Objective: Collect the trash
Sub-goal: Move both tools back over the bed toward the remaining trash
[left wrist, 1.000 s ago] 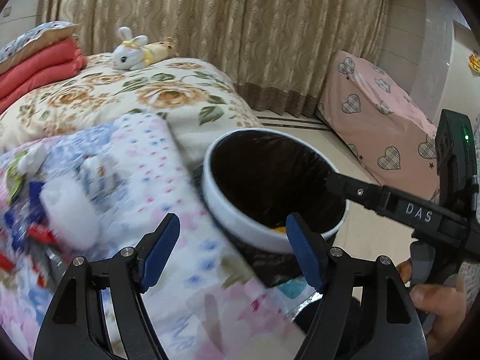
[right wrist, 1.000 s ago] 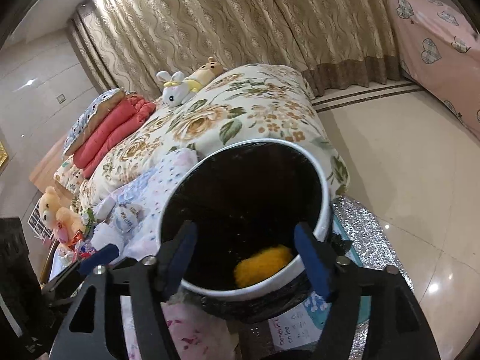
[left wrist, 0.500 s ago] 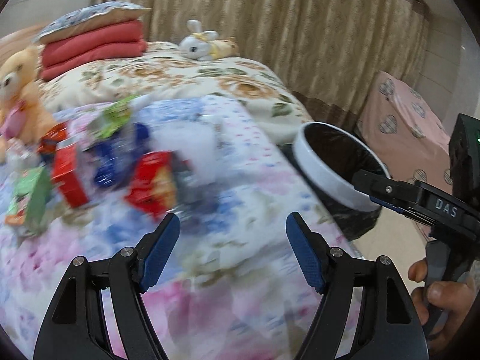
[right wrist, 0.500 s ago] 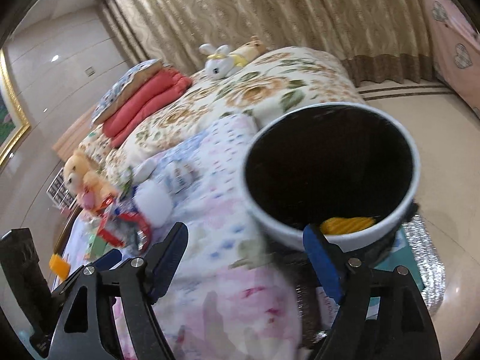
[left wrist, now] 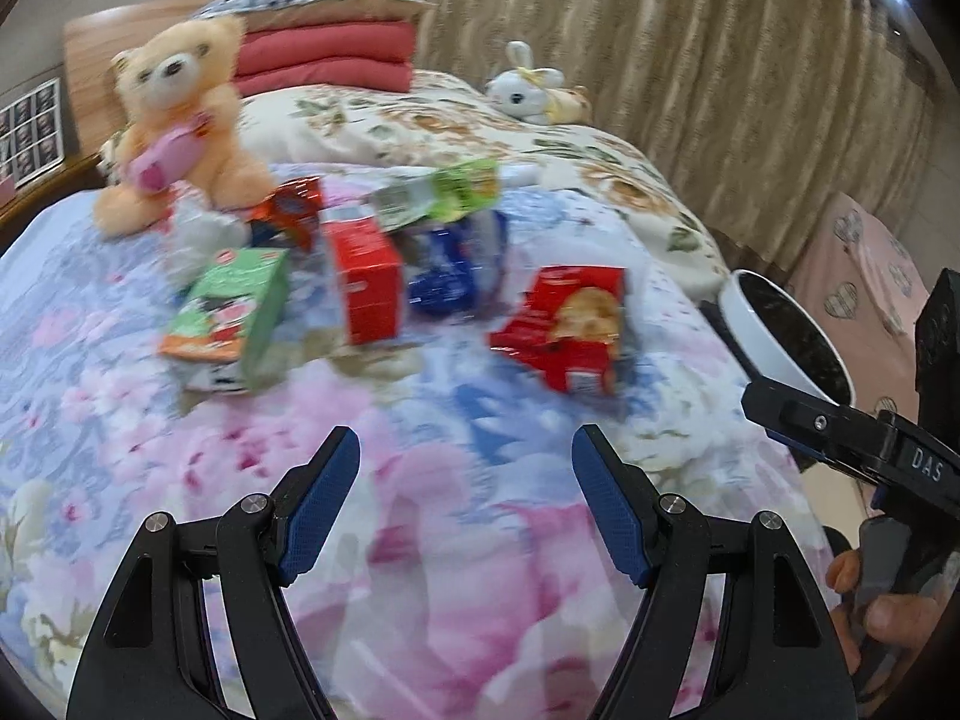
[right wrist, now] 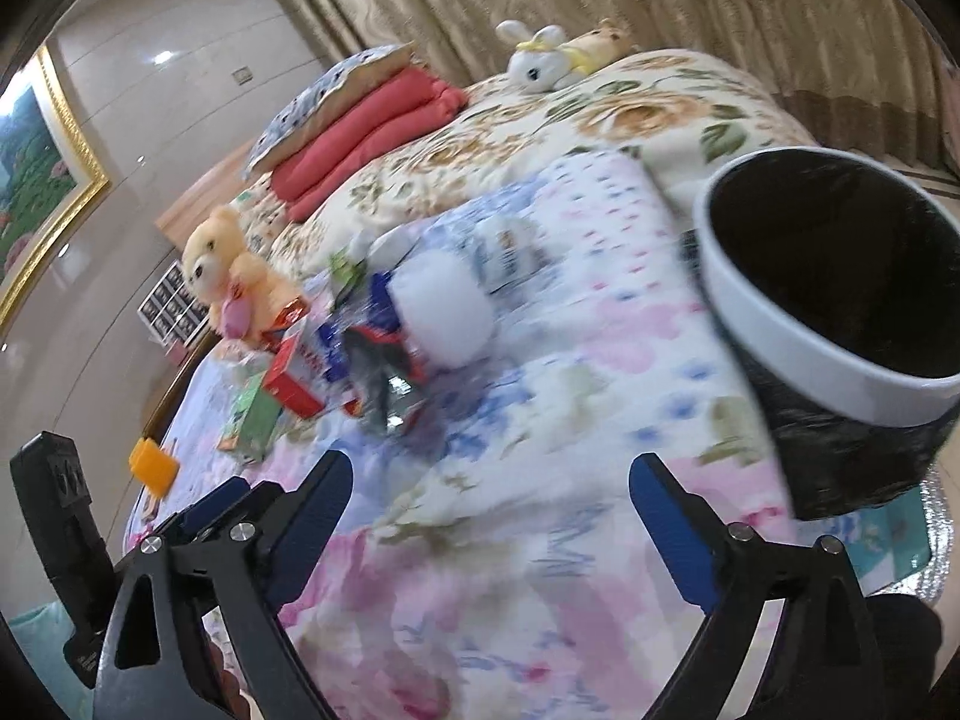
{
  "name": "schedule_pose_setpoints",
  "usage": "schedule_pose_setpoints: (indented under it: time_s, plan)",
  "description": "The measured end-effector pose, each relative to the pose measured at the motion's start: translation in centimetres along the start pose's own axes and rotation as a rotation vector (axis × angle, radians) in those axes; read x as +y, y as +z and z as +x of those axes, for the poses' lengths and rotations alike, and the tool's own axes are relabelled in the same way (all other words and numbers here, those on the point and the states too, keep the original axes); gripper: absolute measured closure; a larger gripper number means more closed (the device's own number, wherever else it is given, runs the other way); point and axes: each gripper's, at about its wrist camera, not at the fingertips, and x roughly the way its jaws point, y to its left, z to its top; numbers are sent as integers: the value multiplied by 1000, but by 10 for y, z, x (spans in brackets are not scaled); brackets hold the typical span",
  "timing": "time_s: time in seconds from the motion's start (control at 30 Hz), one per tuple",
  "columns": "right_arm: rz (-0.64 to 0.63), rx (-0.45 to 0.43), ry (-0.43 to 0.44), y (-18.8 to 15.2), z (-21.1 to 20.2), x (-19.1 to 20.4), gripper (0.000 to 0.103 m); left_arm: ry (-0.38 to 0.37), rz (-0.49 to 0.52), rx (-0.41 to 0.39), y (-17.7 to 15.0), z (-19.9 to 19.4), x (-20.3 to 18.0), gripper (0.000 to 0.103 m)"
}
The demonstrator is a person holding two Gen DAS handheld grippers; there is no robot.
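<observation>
Trash lies in a loose heap on the flowered bedspread [left wrist: 456,528]: a red biscuit pack [left wrist: 567,330], a red carton [left wrist: 366,279], a green box [left wrist: 231,312], a blue wrapper [left wrist: 450,276] and a green pouch [left wrist: 444,192]. My left gripper [left wrist: 465,501] hovers open and empty just short of the heap. The white bin [right wrist: 798,324] with a black liner stands at the bed's right side. My right gripper [right wrist: 489,525] is empty, its jaws still opening, over the bedspread left of the bin. A white crumpled wad [right wrist: 444,306] lies in the right wrist view.
A teddy bear [left wrist: 174,114] sits behind the heap. Folded red blankets [left wrist: 327,57] and a white plush rabbit [left wrist: 528,90] lie on the far quilt. Curtains hang behind. A pink heart-print cover [left wrist: 864,264] is beyond the bin. An orange block [right wrist: 155,467] lies near the bed's left edge.
Both grippers swung left, away from above the bin and over the bed toward the trash heap. The right jaws spread wider. The orange item in the bin is out of sight.
</observation>
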Motion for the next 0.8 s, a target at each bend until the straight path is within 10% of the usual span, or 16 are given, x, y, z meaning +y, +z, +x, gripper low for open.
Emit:
schedule_pose_setpoints:
  time_s: [0.8]
  plan:
    - [-36, 77, 24, 13, 68, 41, 4, 152, -119, 28, 27, 16, 91, 21]
